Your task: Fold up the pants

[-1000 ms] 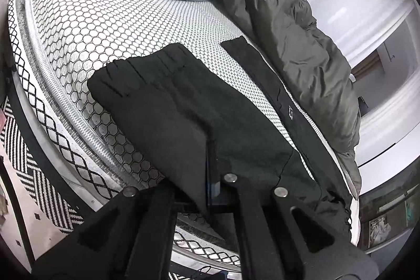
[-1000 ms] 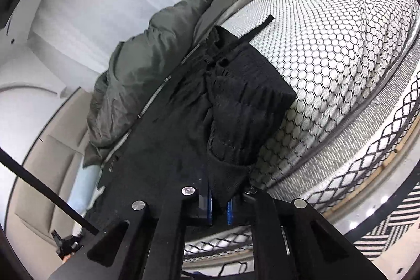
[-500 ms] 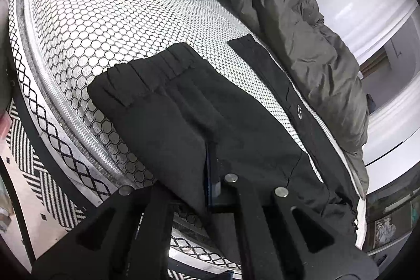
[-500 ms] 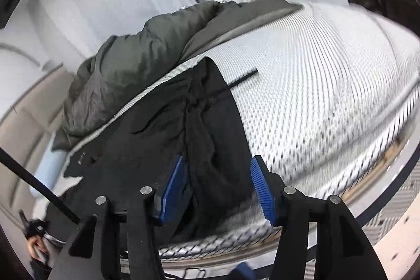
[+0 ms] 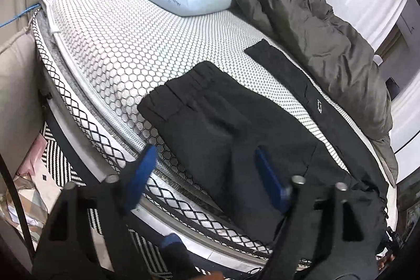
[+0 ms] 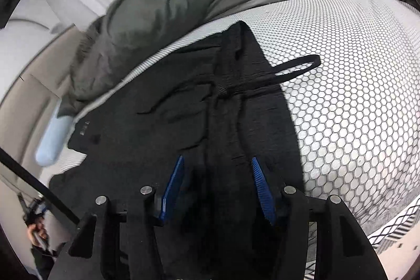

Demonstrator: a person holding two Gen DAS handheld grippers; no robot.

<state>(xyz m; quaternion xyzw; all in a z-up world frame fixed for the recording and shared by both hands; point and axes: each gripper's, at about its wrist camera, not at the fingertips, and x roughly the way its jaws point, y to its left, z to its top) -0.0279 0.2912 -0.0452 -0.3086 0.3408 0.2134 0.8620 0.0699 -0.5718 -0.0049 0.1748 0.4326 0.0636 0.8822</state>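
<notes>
Black pants (image 5: 236,127) lie limp and soft on the bed (image 5: 126,43), best pinched at a hem, as the left gripper (image 5: 204,169) jaws are opening and the right gripper (image 6: 218,188) jaws stand released.

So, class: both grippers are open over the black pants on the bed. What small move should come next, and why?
Probably lift both grippers clear. The left gripper is opening and the right gripper stands open, neither pinching cloth. The pants lie doubled over near the mattress edge, so the fold looks placed; the drawstring loop sticking out could then be tucked.
</notes>
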